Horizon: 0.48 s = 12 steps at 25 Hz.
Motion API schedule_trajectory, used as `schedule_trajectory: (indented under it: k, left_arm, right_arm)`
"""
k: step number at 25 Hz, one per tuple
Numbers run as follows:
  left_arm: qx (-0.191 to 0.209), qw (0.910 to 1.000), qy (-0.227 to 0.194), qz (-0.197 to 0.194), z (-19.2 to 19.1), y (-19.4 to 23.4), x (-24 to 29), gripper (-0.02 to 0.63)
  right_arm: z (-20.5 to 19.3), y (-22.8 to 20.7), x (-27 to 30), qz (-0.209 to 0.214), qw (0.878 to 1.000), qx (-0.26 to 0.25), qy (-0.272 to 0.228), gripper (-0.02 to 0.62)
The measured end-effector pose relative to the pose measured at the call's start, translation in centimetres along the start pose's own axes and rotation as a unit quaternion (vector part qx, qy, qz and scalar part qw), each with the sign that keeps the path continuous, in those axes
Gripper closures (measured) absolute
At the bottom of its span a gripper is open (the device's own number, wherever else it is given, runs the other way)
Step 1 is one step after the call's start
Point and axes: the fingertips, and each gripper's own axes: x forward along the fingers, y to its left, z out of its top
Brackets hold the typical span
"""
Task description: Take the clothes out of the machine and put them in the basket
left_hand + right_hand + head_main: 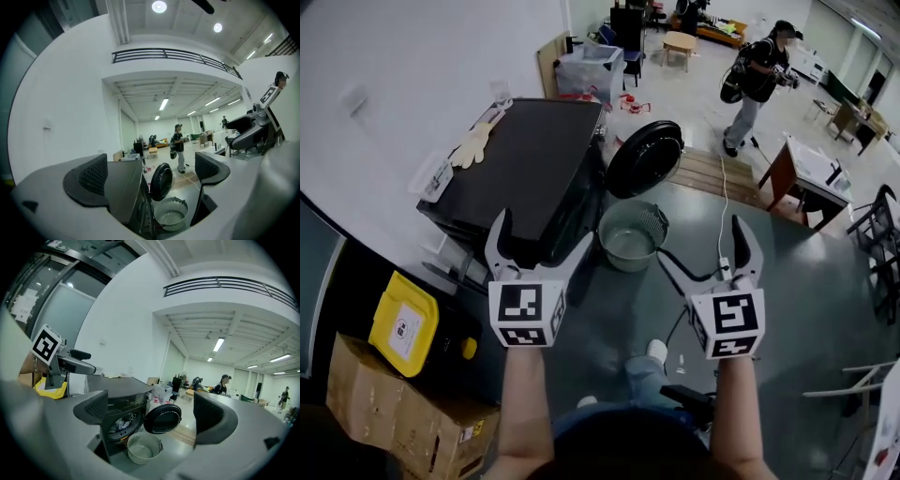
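Note:
A black front-loading washing machine [534,173] stands with its round door [645,157] swung open. In the right gripper view, light clothes [121,423] show inside its drum. A pale round basket [631,234] sits on the floor right in front of the machine and looks empty. My left gripper [542,234] hangs open over the machine's near corner with nothing held. My right gripper [700,242] is open too, just right of the basket. The basket [171,213] and the door [161,180] lie between the left jaws; the basket [143,447] lies below the right ones.
A pair of pale gloves [473,145] lies on the machine's top. A yellow container [405,323] and a cardboard box [394,403] sit at the near left. A white cable [722,202] runs over the floor. A person [759,80] walks far behind, by a wooden table [802,173].

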Motion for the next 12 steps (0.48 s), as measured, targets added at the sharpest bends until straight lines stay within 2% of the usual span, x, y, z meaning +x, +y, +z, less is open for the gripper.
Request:
schedule_trajectory:
  k: [7,12]
  left_arm:
    - [0.016,0.9994,0.03,-0.006,-0.1,-5.6,8.7,0.038]
    - [0.02,0.9985,0.05,-0.008,-0.5,-8.8,14.3,0.038]
  right_arm:
    - [-4.4,-9.6,4.8,0.005,0.999,0.048,0.022,0.029]
    - [-6.8,-14.8,7.6,0.016,0.998,0.045,0.035,0.029]
